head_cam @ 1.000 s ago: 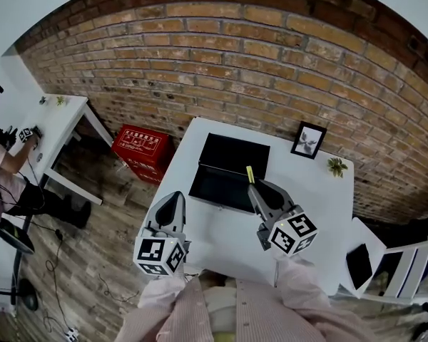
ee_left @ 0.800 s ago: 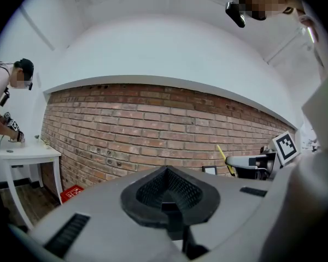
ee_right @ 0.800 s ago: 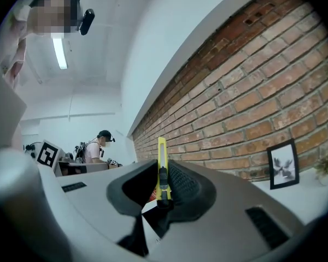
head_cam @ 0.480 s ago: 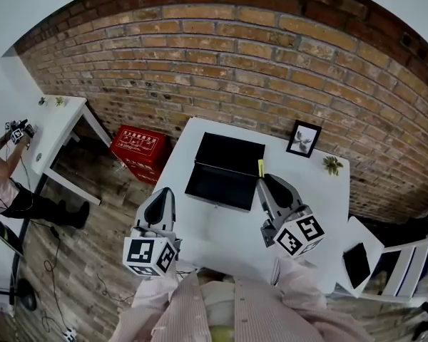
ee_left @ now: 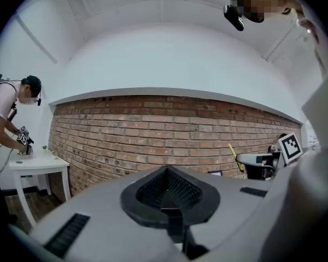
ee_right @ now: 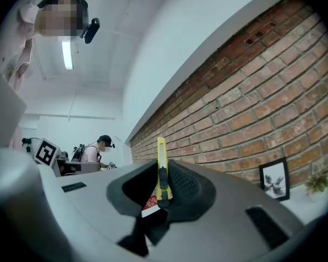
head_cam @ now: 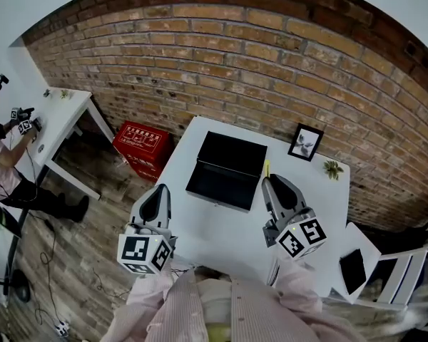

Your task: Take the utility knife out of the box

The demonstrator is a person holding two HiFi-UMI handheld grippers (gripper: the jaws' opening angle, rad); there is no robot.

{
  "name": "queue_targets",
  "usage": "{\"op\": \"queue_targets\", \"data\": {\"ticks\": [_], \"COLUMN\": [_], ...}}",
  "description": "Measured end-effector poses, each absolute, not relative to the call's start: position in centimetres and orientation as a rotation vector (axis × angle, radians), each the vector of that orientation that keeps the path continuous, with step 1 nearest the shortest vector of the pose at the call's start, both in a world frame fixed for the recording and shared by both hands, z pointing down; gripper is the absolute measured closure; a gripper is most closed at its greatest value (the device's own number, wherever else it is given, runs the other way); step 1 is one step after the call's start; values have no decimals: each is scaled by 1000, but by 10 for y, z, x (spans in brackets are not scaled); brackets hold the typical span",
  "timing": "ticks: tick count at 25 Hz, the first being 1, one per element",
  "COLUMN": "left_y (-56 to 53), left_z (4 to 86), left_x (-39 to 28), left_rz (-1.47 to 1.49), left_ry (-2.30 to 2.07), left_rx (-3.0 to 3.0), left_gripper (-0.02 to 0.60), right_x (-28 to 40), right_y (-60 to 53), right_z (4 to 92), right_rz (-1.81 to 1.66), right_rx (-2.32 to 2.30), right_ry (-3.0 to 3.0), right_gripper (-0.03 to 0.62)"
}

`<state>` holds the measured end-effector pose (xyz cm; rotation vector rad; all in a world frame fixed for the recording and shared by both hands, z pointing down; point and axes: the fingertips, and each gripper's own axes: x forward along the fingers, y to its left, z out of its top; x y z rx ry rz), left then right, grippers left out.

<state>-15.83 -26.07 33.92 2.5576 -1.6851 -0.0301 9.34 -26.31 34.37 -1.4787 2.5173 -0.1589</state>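
The black box (head_cam: pixel 225 166) lies open on the white table (head_cam: pixel 221 230), lid back. Just off its right edge my right gripper (head_cam: pixel 269 184) is shut on the yellow utility knife (head_cam: pixel 267 168), lifted above the tabletop. In the right gripper view the knife (ee_right: pixel 162 171) stands upright between the dark pads (ee_right: pixel 183 185), its tip past them. My left gripper (head_cam: pixel 159 193) hovers by the table's left edge, shut with nothing in it; its pads (ee_left: pixel 181 189) meet. The left gripper view also catches the right gripper (ee_left: pixel 257 160) with the knife (ee_left: pixel 232 156).
A framed picture (head_cam: pixel 307 142) and a small plant (head_cam: pixel 334 167) sit at the table's far right. A red crate (head_cam: pixel 142 144) stands on the floor by the brick wall. A white chair (head_cam: pixel 385 269) is at the right. A person (head_cam: pixel 3 155) works at another white table (head_cam: pixel 57 120).
Both grippers have risen. The right one has carried the knife from over the box's right edge to a spot beside the box. The left one has drifted left, toward me.
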Motion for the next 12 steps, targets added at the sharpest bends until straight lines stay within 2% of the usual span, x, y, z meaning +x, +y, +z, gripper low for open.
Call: {"op": "queue_targets", "data": {"ticks": [12], "left_y": [-257], "left_z": [343], "left_x": [-161], "left_rz": [-15], "left_ry": [-1689], "left_rx": [2539], "left_gripper": [589], "right_x": [91], "right_y": [-260], "right_z": [343], "right_rz": [-128], "right_rx": [-1484], "right_ry": [2534], "right_gripper": [533]}}
